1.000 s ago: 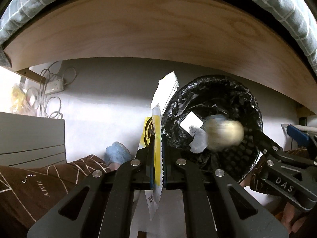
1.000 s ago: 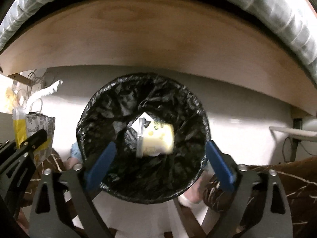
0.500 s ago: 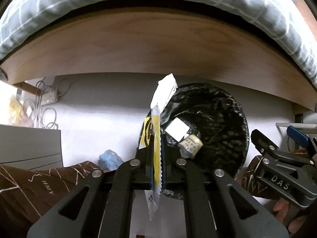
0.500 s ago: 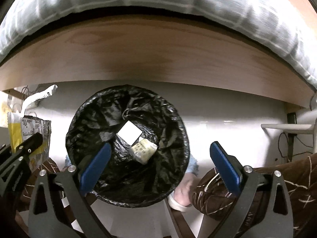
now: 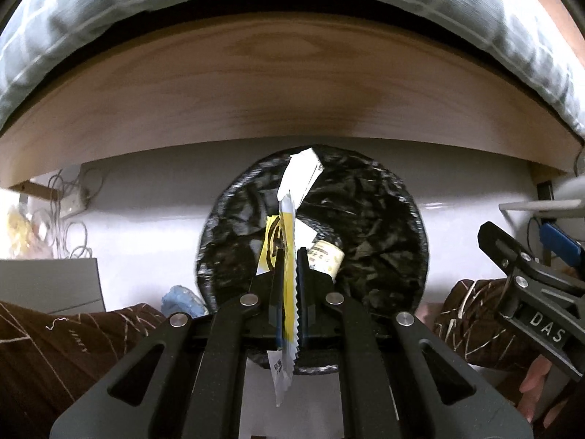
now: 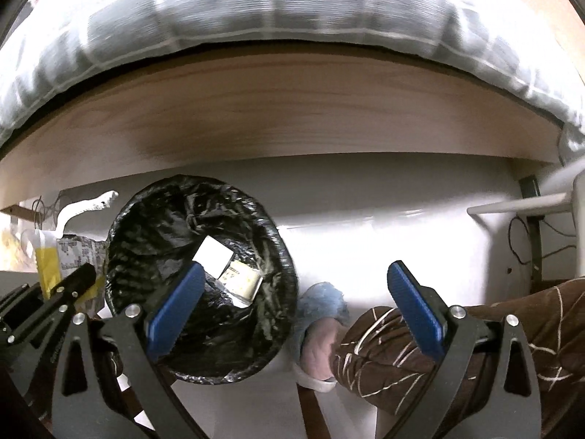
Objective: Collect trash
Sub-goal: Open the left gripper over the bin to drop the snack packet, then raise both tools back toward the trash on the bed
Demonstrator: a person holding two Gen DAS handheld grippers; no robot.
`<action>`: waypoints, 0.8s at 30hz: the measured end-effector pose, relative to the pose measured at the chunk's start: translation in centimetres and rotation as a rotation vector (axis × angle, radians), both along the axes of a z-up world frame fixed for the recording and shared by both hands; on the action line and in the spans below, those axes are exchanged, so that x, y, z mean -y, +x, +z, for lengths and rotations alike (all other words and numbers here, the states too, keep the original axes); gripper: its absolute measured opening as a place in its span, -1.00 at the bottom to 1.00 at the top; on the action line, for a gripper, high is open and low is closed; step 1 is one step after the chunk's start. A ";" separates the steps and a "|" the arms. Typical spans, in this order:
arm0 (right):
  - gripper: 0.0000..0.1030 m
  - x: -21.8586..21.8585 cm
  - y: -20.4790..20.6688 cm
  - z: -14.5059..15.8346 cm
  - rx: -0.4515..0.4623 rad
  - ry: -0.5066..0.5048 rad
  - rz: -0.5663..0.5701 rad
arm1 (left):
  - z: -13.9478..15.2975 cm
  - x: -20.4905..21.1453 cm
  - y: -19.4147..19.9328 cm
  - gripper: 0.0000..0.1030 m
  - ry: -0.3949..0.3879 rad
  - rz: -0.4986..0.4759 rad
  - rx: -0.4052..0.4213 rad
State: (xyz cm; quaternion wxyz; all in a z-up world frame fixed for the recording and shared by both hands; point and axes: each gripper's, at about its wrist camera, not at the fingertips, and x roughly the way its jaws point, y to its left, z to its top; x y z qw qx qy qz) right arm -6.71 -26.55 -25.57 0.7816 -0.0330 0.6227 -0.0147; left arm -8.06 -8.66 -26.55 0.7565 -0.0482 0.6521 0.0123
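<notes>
- Cables [image 5: 69, 216] are lying tangled on the floor, well left of the bin [image 5: 384, 219].
- Left gripper [image 5: 287, 274] is pinching a yellow-and-white wrapper [image 5: 289, 226] upright, right in front of the bin's mouth.
- Bin, lined in black plastic, is holding a white card [image 6: 212, 256] and a small yellowish packet [image 6: 244, 280].
- Right gripper [image 6: 296, 311] is hanging spread apart and empty, just right of the bin.

crinkled glossy black plastic bin liner [image 5: 365, 219], matt wooden bed rail [image 5: 278, 84]
</notes>
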 end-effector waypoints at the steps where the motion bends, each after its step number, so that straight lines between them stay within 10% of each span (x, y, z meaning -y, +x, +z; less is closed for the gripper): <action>1: 0.86 0.4 0.0 -0.1 0.001 -0.001 -0.008 | -0.1 0.4 0.0 -0.89 -0.003 -0.005 -0.002; 15: 0.86 3.5 -0.1 0.1 0.013 0.014 -0.071 | -1.1 3.4 0.6 -0.77 -0.010 -0.048 -0.022; 24: 0.86 3.0 0.2 0.3 0.018 0.011 -0.060 | -0.5 2.8 0.6 0.24 0.000 -0.012 0.011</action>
